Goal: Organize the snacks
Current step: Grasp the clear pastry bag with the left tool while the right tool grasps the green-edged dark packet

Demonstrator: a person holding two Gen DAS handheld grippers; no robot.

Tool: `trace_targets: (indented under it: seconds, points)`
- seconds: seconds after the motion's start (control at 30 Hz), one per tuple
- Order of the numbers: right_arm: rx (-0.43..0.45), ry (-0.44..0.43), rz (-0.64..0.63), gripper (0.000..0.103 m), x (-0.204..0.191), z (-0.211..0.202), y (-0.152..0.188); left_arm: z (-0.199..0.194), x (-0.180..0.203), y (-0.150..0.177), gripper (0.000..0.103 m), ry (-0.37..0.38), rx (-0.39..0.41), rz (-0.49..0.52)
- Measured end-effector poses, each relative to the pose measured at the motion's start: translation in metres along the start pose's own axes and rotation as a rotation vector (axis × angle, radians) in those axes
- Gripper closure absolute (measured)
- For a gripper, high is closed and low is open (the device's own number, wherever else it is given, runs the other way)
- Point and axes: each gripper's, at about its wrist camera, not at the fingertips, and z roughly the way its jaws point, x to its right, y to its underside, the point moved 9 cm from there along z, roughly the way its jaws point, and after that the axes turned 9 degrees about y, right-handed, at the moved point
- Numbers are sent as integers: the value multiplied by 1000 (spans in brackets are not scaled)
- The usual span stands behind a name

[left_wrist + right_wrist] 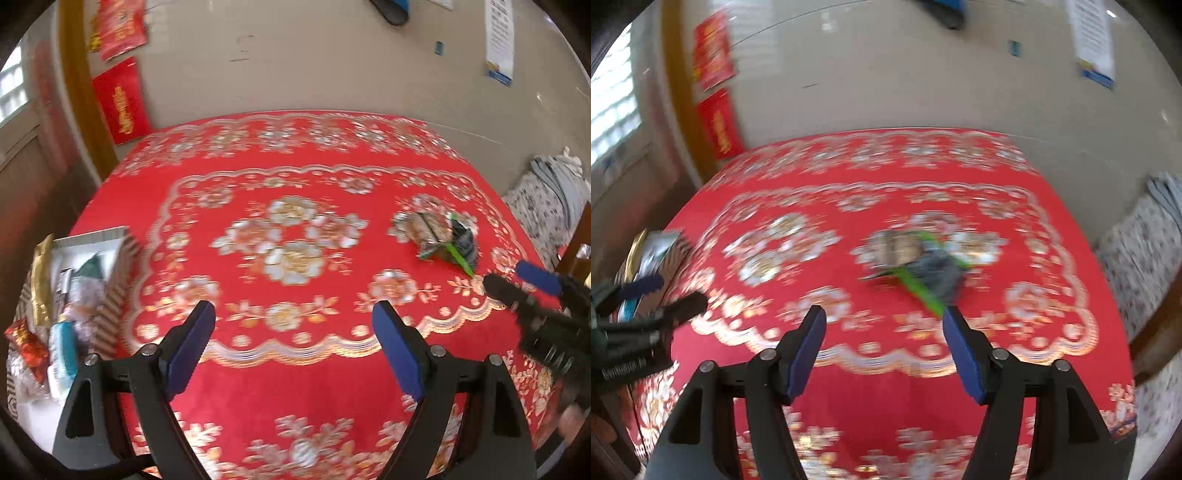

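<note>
A snack packet [439, 236] with a clear window, dark end and green stripe lies on the red flowered tablecloth [295, 362], right of centre. It also shows, blurred, in the right wrist view [916, 258], just beyond my right gripper [884, 321], which is open and empty above the cloth. My left gripper [295, 317] is open and empty over the cloth's near middle. A patterned box [114, 280] at the table's left edge holds several snack packets [62, 332]. The right gripper also appears in the left wrist view [517, 284], near the packet.
A beige wall with red paper hangings [120, 99] and a white notice [500, 40] stands behind the table. A wooden post [79, 74] is at the left. Patterned fabric and folded cloth [550, 195] lie off the table's right side.
</note>
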Motion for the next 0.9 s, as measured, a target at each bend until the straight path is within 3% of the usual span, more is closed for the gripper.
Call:
trace_targets:
  seconds: [0.13, 0.27, 0.67, 0.9]
  points:
    - [-28, 11, 83, 36, 36, 8, -7, 17, 22, -3, 16, 11, -17, 30]
    - [-73, -31, 159, 35, 50, 23, -10, 32, 35, -8, 16, 19, -31, 50]
    - [-166, -103, 263, 34, 42, 69, -22, 60, 36, -19, 16, 30, -65, 30]
    - [-221, -187, 332, 37, 35, 99, -20, 67, 24, -27, 16, 24, -66, -10]
